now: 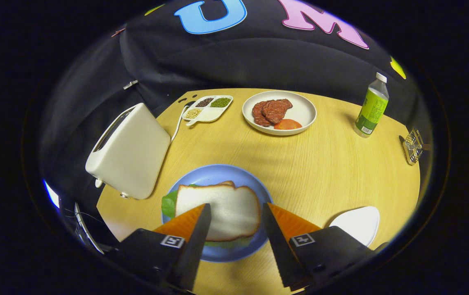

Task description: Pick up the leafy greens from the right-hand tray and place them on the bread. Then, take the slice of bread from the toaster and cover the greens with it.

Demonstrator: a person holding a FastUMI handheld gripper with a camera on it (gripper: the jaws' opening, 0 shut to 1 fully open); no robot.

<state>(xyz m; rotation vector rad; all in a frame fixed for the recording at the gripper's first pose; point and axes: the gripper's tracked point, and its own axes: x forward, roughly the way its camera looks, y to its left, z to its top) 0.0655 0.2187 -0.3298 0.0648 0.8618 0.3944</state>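
A slice of white bread [222,211] lies flat on the blue plate [214,174], over leafy greens [169,203] whose edge sticks out on the toaster side and under its near rim. A second crust peeks out beneath it. My gripper [234,213] is open above the plate, its two orange-and-black fingers straddling the near part of the top slice without pressing it. The white toaster [130,151] stands just beyond the plate on the left, its slot seen edge-on.
Beyond the blue plate sit a white plate [300,106] with meat and a tomato slice, and a small divided dish [208,108] of beans. A green-labelled bottle [372,106] stands far right. An empty white tray [357,223] lies by the right finger.
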